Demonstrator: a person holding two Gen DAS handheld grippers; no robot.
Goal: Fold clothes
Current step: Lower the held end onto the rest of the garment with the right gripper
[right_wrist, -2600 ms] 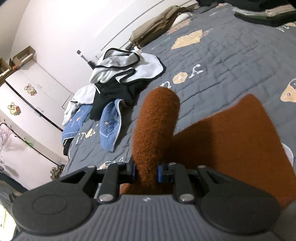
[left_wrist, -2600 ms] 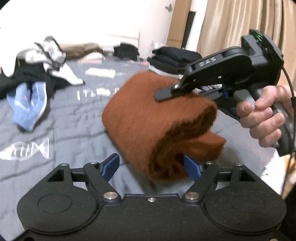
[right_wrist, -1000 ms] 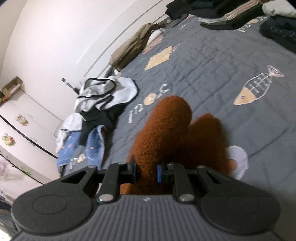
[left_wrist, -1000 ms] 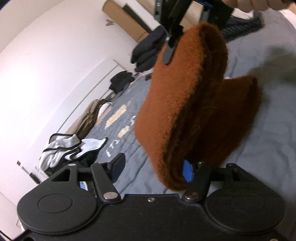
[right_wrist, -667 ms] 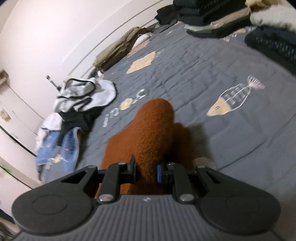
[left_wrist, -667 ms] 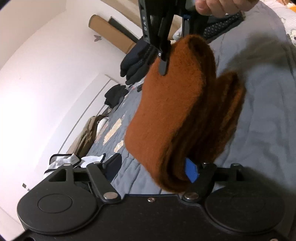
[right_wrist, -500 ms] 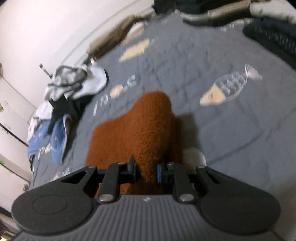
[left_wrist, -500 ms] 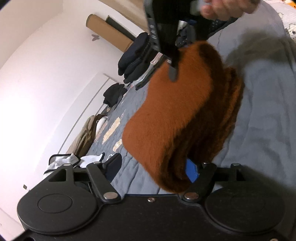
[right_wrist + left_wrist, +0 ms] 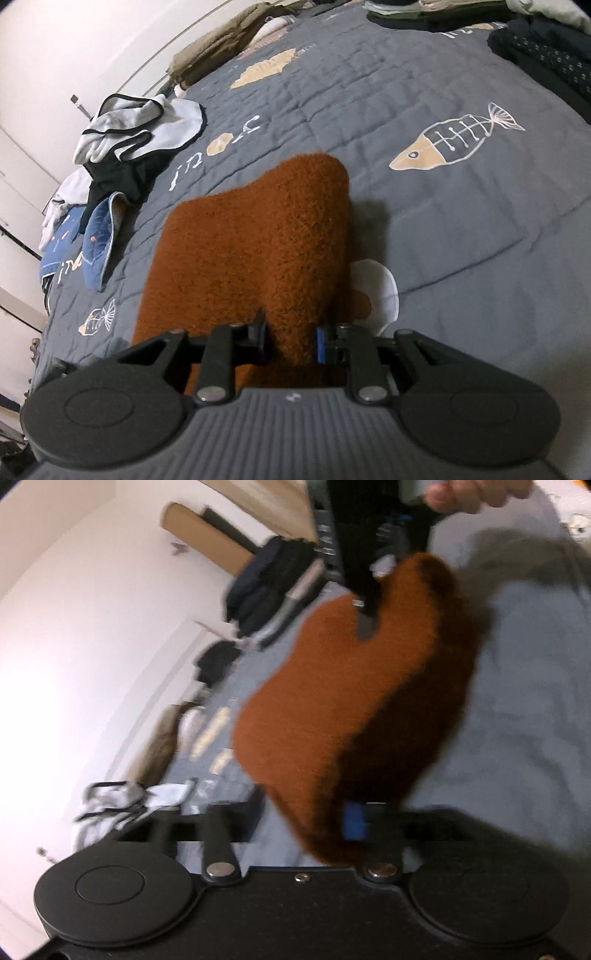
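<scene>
1. Right wrist view: your right gripper (image 9: 290,345) points steeply down at the grey quilt (image 9: 461,229), and it's clamped on a thick fold of the rust-brown garment (image 9: 255,243), blue pads pressing in from both sides.
2. That garment is fuzzy, fleece-like stuff, folded into a chunky slab with rounded corners. It sits over the quilt, right next to a white round patch printed on the quilt.
3. In the left wrist view your right hand (image 9: 476,494) shows at the top, gripping the black handle, with that gripper's finger (image 9: 365,627) lying across the upper edge of the garment.
4. Your left gripper (image 9: 306,819) is at the garment's lower edge. Its jaws have just been closing with the fleece between them, but the shot is smeared, so I can't tell if the pads actually bite yet.
5. The quilt is stitched in squares with fish-skeleton prints (image 9: 456,138). Far side of the quilt from the garment: a rumpled white-and-black pile (image 9: 136,129) with a blue denim piece (image 9: 98,236) next to it.
</scene>
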